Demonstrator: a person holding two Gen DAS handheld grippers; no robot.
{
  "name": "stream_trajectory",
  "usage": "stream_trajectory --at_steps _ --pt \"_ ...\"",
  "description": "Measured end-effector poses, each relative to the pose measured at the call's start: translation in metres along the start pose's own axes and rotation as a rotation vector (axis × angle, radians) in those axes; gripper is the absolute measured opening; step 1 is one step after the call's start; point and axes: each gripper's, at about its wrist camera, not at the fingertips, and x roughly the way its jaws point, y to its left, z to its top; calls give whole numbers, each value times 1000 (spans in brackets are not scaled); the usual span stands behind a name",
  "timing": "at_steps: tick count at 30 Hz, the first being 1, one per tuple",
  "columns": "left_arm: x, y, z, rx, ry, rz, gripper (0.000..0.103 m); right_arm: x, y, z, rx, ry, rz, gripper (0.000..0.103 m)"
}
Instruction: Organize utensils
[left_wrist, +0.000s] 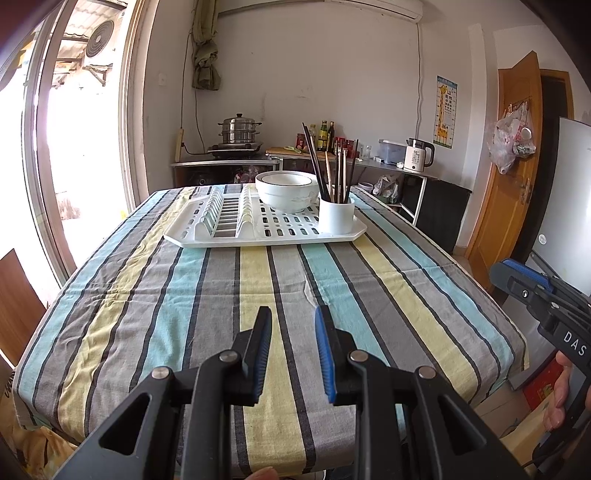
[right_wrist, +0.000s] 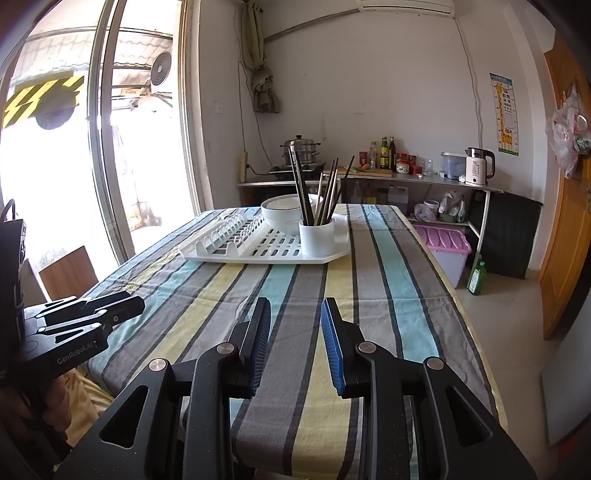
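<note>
Landmark is the white drying rack at the far end of the striped tablecloth. On its right front corner stands the white holder cup, with the chopsticks upright in it, fanned out, tips down; a white bowl sits just behind-left of the cup, on the rack. Plate slots on the rack's left look empty. Our left gripper and right gripper both hover well short of the rack, fingers parted, gripping nothing. We judge this fits either utensils already sorted or a pause before handling; we can't tell which.
</note>
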Motion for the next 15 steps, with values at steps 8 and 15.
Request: stream_trajectory --at_steps 8,15 --pt "1 -1 0 8 3 4 25 1 -1 0 2 4 0 29" --pt "2 -1 -1 10 6 8 25 3 -1 -1 1 8 2 29"
